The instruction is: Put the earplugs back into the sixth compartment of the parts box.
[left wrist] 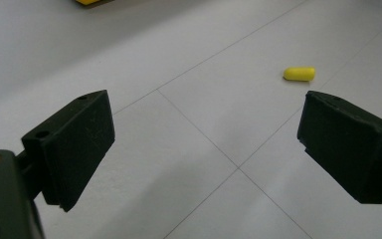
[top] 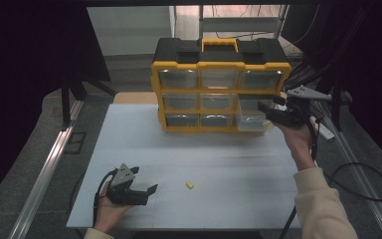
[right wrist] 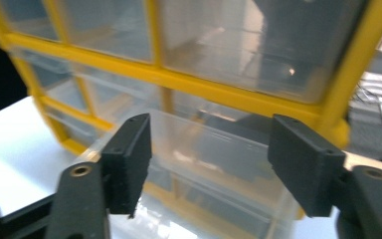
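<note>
We see the small yellow piece (left wrist: 299,73) lying on the white table (top: 219,164) just beyond the left gripper (left wrist: 206,144), whose jaws gape wide and empty.

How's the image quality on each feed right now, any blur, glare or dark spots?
High view: corners dark, white table evenly lit. Left gripper view: sharp, yellow capsule crisp. Right gripper view: soft, with reflections on the clear drawers of the organizer.
</note>
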A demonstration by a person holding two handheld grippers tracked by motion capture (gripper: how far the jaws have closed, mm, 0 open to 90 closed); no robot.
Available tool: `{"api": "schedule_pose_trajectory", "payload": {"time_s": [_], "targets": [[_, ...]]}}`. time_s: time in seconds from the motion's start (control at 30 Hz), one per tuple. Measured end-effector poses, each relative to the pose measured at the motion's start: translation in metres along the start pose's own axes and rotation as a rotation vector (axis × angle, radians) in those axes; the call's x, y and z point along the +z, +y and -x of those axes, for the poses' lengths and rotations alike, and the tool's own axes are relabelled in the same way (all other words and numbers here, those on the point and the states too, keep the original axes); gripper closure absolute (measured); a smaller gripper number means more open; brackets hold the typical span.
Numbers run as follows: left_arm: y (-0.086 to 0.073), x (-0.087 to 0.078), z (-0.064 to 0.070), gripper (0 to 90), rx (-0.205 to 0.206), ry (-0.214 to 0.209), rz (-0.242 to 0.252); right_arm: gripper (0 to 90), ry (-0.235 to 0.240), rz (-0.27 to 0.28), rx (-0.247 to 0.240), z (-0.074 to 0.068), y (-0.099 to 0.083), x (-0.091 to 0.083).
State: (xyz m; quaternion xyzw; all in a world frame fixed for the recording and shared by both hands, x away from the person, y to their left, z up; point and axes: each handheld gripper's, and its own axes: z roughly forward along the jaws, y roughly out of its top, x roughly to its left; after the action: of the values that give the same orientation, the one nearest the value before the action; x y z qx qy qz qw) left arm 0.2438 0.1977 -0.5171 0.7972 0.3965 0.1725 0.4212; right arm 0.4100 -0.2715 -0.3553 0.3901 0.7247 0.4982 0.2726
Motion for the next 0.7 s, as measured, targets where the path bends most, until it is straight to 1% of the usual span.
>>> {"api": "schedule_pose_trajectory", "payload": {"time_s": [0.03, 0.07, 0.17, 0.23, 0.27, 0.3, 0.4, 0.47, 0.57, 0.7], "targets": [[0.000, 0.000, 0.000, 7.7, 0.000, 0.000, 0.000, 24.6, 0.034, 0.004, -0.030, -0.008, -0.001, -0.003], [0.000, 0.000, 0.000, 7.7, 0.000, 0.000, 0.000, 23.7, 0.049, 0.004, -0.045, -0.012, -0.002, -0.006], [0.000, 0.000, 0.000, 7.7, 0.001, 0.001, 0.000, 22.6, 0.100, 0.012, -0.064, -0.025, -0.007, -0.013], [0.000, 0.000, 0.000, 7.7, 0.002, 0.000, -0.001, 22.6, 0.123, 0.016, -0.071, -0.032, -0.010, -0.017], [0.000, 0.000, 0.000, 7.7, 0.002, 0.000, -0.001, 22.6, 0.123, 0.016, -0.071, -0.032, -0.010, -0.017], [0.000, 0.001, 0.001, 7.7, 0.001, -0.001, -0.002, 22.7, 0.152, 0.025, -0.066, -0.041, -0.015, -0.022], [0.000, 0.001, 0.001, 7.7, 0.005, 0.001, -0.002, 23.0, 0.187, 0.028, -0.053, -0.049, -0.022, -0.024], [0.000, 0.001, 0.001, 7.7, 0.003, 0.002, -0.001, 23.2, 0.209, 0.017, -0.049, -0.055, -0.027, -0.025], [0.000, 0.001, 0.001, 7.7, 0.003, 0.002, -0.001, 23.6, 0.239, 0.005, -0.059, -0.065, -0.034, -0.023], [0.000, 0.001, 0.001, 7.7, 0.004, 0.002, -0.001, 24.1, 0.282, -0.025, -0.068, -0.078, -0.042, -0.019]]}}
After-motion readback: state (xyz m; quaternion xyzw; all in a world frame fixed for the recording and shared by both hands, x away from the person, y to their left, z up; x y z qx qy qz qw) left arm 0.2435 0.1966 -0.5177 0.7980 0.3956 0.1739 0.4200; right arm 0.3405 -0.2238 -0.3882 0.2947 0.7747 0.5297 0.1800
